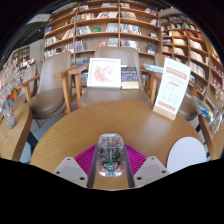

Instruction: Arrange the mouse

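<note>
A translucent, clear-shelled computer mouse [110, 152] with dark parts showing through its casing sits between the two fingers of the gripper [111, 163], at the near edge of a round wooden table [70, 128]. The magenta pads [88, 158] on the fingers' inner faces flank the mouse closely on both sides, so the claw is narrowed about it; whether the pads actually press on the shell or a thin gap is left cannot be told. Whether the mouse rests on the tabletop or is lifted just above it also cannot be told.

At the table's near right edge lies a flat white rounded object [186, 153], partly cut off from sight. At the far right edge stands an upright white sign with red print [172, 88], tilted slightly. Near the far edge, towards the middle, a white display board with a pale picture [104, 72] stands upright, and just beside it on the right is a small dark book or card [130, 78].

Wooden chairs [50, 95] stand at the far left of the table. Beyond them, tall wooden bookshelves filled with books [105, 25] run across the back of the room, with more shelving along the right side [195, 55].
</note>
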`<state>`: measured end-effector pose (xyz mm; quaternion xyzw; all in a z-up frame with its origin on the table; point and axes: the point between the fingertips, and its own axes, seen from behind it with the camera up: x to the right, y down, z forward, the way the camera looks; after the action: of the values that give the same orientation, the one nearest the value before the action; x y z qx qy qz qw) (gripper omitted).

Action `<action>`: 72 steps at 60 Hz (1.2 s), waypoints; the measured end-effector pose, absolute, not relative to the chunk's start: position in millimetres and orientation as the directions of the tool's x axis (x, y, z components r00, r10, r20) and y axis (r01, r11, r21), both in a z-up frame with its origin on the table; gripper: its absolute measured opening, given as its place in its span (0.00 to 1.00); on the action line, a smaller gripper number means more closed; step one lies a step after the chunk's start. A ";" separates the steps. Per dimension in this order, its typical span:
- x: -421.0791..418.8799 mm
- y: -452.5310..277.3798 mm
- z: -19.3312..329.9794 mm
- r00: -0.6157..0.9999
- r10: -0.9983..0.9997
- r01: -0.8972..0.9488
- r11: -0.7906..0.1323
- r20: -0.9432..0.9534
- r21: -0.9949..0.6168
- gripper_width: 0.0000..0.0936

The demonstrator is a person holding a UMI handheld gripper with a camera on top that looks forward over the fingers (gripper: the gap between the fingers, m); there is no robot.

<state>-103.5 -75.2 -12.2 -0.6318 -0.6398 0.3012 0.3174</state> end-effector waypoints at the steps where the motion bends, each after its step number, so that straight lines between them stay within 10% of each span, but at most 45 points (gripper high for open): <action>1: -102.8 -76.2 -10.5 -0.003 1.000 0.617 0.017 0.019 -0.787 0.48; 21: -49.8 46.0 97.4 0.062 0.998 0.510 -0.014 0.021 -0.860 0.49; 51: -18.8 194.6 -11.1 0.204 0.979 0.599 -0.105 0.024 -0.794 0.49; 57: -18.5 192.9 -12.6 0.201 0.980 0.591 -0.113 0.010 -0.799 0.58; 62: -11.3 197.2 -3.2 0.220 0.975 0.577 -0.117 0.016 -0.808 0.93; 72: 53.2 194.9 48.0 0.260 0.965 0.532 -0.111 0.038 -0.839 0.91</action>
<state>53.2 194.9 48.0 -0.6916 -0.5412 0.2776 0.3896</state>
